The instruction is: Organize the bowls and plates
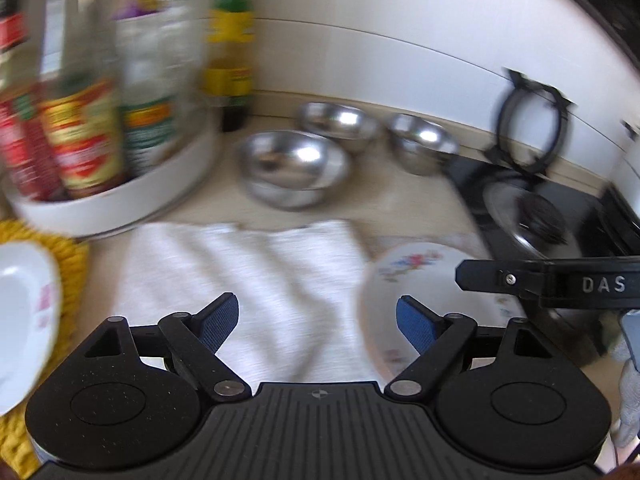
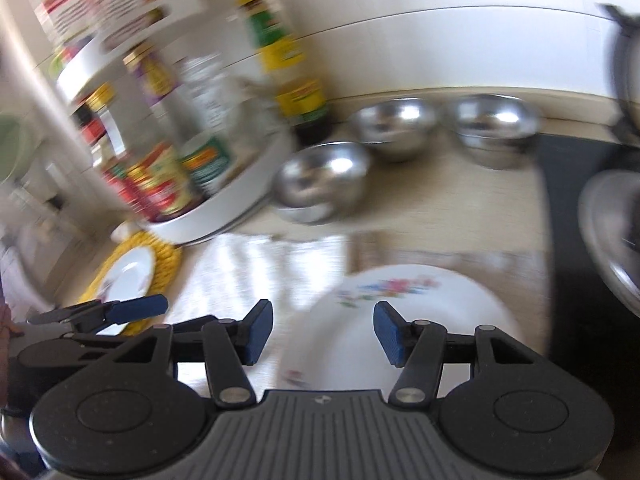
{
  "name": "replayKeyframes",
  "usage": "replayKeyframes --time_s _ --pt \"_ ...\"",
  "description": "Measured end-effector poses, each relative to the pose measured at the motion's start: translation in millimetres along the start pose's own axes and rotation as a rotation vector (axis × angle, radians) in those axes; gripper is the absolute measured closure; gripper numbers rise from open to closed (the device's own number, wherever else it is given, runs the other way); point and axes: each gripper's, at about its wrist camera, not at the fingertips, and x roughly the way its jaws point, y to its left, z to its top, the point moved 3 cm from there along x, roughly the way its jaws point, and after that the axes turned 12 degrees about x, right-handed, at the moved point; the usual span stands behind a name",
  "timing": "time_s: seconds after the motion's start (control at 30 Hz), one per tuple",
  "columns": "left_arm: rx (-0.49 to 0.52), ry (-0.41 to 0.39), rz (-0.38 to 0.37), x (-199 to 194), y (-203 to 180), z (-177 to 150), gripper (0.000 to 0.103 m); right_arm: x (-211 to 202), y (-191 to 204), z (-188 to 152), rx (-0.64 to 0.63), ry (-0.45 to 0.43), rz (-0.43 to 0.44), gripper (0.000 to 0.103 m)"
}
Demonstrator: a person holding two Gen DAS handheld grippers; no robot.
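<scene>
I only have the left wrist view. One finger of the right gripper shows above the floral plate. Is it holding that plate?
Observer: No. The right gripper is open, with nothing between its pads; the floral plate lies under it.
Operator: The plate at my left edge is cut off. What is it on?
Observer: The small plate sits on a round yellow mat.
Operator: Has the bottle rack one tier only?
Observer: No. The rack has a second tier of bottles above the first.
</scene>
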Motion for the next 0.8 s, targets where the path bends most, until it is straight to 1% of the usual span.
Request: replayKeyframes --time_s 0.2,0.3,0.43,0.57,0.8 --pt "-0.126 0.003 0.159 -26.5 57.6 -20.1 0.013 33.3 53.8 -1.1 -0.116 0.068 0.091 0.041" --pt "-0.175 0.003 0.221 -38.4 84.7 -29.2 0.012 46.6 78.9 -2.0 -0.169 0.087 0.121 0.038" --pt "-0.214 -0.004 0.279 -52.9 114.2 -39.7 0.010 64.2 110.1 -5.4 -0.228 0.113 0.150 0.038" --pt "-0.255 -0.003 0.317 -62.1 141.8 -49.3 0.010 82.7 140.3 -11.3 -0.270 0.142 0.167 0.038" --pt "-0.302 0.000 0.373 -73.4 189.3 -61.9 0.008 118.2 178.1 -19.6 -0.287 0.197 0.171 0.038"
